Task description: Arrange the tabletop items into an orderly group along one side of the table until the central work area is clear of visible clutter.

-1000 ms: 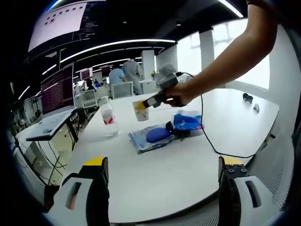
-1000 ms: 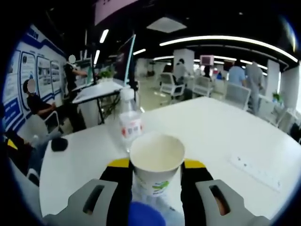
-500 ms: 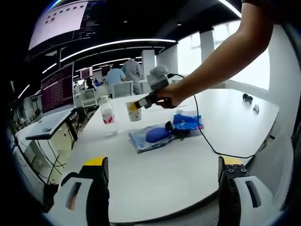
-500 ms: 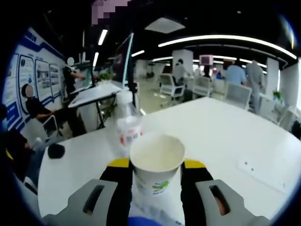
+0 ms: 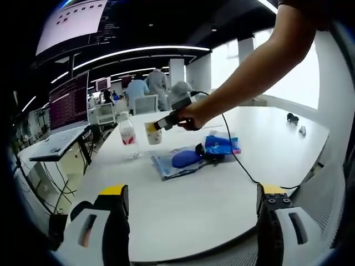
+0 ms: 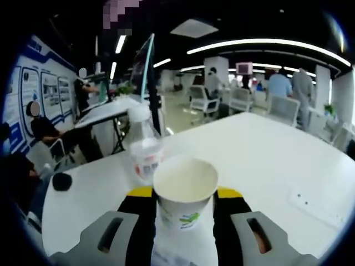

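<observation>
The right gripper point(image 6: 184, 213) clamps a white paper cup point(image 6: 184, 191) above the white round table point(image 5: 183, 194), near the clear plastic bottle point(image 5: 127, 136) (red label). The left gripper point(image 5: 188, 221) stands wide, holding nothing.

Open office: ceiling strip lights point(image 5: 138, 51), large monitors point(image 5: 68, 102) at 9 o'clock, bright window point(image 5: 302, 83) at 2 o'clock, white chairs point(image 6: 202, 100).

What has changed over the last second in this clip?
The right gripper has carried the paper cup left across the table, nearer the water bottle. The cup stays clamped; the left gripper stays open; the blue pouch lies as before.
</observation>
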`<action>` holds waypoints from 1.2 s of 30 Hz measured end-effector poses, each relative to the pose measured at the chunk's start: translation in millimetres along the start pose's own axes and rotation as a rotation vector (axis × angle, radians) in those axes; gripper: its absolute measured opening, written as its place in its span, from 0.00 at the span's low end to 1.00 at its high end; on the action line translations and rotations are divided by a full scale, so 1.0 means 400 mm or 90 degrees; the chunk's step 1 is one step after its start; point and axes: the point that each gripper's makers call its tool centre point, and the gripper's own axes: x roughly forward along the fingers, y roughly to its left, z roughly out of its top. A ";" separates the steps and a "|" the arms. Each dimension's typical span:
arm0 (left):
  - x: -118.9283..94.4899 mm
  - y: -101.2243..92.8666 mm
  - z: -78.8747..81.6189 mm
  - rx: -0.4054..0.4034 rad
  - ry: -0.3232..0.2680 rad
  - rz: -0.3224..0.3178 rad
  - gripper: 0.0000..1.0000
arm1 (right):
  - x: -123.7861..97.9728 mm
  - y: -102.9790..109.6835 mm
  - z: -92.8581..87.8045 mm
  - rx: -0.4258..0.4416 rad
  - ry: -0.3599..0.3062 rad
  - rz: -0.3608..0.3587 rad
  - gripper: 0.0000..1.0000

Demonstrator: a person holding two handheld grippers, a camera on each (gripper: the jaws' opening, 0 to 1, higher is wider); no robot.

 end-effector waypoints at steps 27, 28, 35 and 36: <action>0.006 -0.006 -0.005 -0.004 0.013 -0.006 0.95 | 0.085 0.051 -0.047 0.013 0.035 0.007 0.37; 0.007 -0.006 -0.006 -0.004 0.014 -0.006 0.95 | 0.087 0.049 -0.050 0.014 0.036 0.005 0.37; 0.007 -0.006 -0.009 -0.005 0.019 -0.006 0.95 | 0.099 0.042 -0.059 0.020 0.027 0.003 0.37; 0.008 -0.007 -0.010 -0.005 0.019 -0.007 0.95 | 0.099 0.042 -0.060 0.019 0.027 0.003 0.37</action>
